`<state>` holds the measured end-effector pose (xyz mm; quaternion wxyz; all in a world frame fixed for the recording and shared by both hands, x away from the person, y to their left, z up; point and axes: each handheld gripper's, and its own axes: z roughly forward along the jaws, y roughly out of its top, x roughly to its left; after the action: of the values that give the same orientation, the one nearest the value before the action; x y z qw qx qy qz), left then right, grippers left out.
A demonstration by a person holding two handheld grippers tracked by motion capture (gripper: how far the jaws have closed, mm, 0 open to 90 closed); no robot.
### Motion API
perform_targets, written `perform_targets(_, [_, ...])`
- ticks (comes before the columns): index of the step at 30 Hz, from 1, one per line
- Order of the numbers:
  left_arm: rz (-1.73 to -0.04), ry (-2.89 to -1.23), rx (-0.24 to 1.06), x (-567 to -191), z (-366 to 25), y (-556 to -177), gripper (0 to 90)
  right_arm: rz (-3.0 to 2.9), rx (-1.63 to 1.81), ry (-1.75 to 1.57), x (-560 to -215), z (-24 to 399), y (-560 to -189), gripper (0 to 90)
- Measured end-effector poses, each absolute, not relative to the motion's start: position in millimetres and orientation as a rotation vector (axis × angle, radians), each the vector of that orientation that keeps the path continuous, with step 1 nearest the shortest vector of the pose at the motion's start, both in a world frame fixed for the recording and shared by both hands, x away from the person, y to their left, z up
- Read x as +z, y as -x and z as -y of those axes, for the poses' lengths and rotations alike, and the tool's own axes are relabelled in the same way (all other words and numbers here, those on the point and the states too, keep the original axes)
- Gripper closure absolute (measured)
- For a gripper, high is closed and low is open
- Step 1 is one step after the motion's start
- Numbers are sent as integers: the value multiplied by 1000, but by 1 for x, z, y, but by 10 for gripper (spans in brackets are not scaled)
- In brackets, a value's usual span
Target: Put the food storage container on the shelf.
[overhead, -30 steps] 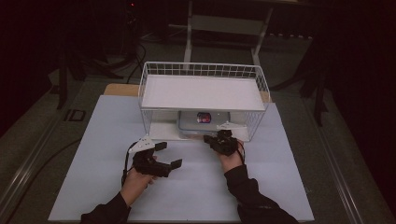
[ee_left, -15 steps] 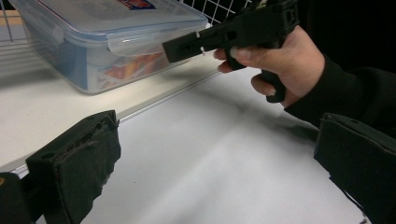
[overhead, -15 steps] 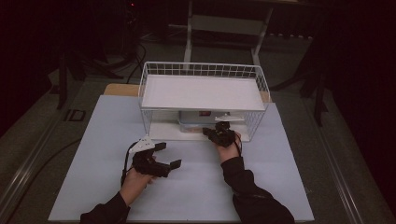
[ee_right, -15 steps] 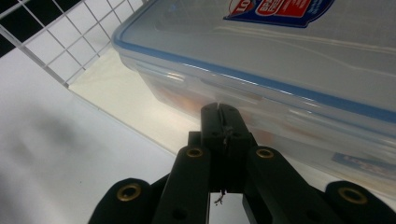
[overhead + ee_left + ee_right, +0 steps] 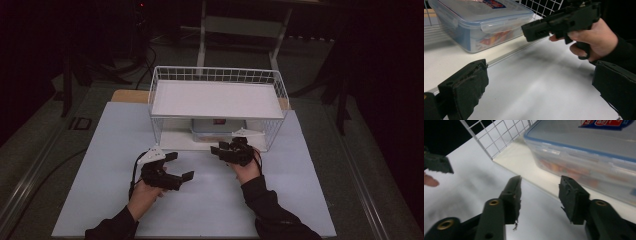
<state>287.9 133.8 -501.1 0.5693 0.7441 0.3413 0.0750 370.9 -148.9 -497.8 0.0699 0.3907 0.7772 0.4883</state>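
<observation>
A clear plastic food box (image 5: 216,131) with a blue-edged lid and a red label sits on the lower shelf of a white wire rack (image 5: 217,100). The box (image 5: 479,22) holds something orange inside. My right gripper (image 5: 225,148) is open at the rack's front edge, its jaws pointing at the box (image 5: 594,157) and a little short of it, with nothing between them (image 5: 540,195). My left gripper (image 5: 179,166) is open on the white table, left of the right one, jaws wide apart (image 5: 536,90) and empty. The right gripper (image 5: 559,22) shows in the left gripper view, in the person's hand.
The rack has a flat white top shelf (image 5: 217,97) with a low wire rim. The white table top (image 5: 200,200) spreads in front of the rack. A wooden board edge (image 5: 129,96) shows behind the rack's left. Dark floor and stands surround the table.
My right gripper has moved forward to the rack's lower shelf, closer to the box. The left gripper has stayed in place.
</observation>
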Motion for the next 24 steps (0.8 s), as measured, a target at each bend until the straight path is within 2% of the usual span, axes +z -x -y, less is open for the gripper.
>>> perform_targets(2, [-787, -1750, 177, -498, -133, -286, 5, -2345, 1495, -1163, -497, 152, -365, 341])
perform_targets(5, [-777, -1759, 180, -494, -131, -283, 5, -2328, 1556, -1139, -495, 157, -355, 223])
perform_targets(7, [-774, -1766, 173, -493, -131, -282, 6, -2358, 1540, -1102, -494, 159, -349, 179])
perform_targets(19, [-767, -1776, 163, -488, -144, -268, 6, -2278, 1579, -1004, -481, 193, -303, 173])
perform_targets(24, [-755, -1776, 197, -481, -152, -257, 5, -2262, 1576, -1005, -481, 207, -289, 175])
